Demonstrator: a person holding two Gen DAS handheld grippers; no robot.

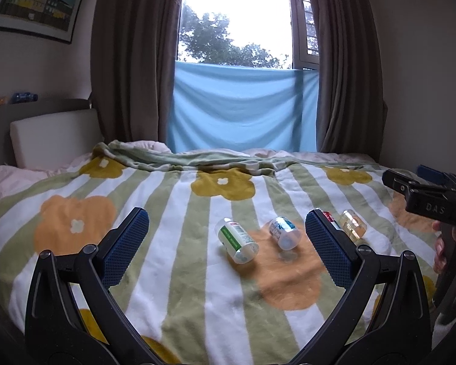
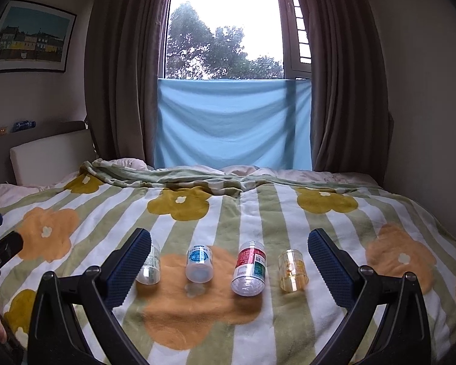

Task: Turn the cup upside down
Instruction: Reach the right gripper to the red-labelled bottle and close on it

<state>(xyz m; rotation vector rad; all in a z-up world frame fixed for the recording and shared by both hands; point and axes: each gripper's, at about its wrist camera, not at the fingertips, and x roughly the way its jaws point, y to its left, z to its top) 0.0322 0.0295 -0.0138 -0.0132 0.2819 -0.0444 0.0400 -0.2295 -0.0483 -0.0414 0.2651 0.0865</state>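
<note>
Both tools, left (image 1: 226,245) and right (image 2: 229,263), wide open, empty.

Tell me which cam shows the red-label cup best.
Right wrist: the red-label cup lies in full view between the open fingers. Left wrist shows only a red sliver behind the left gripper's right finger.

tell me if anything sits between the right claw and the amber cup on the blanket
Nothing visible does. The right claw hangs open over the blanket, and the amber cup lies on its side just inside the right finger. The red-labelled cup lies beside it, apart, not in the path.
</note>
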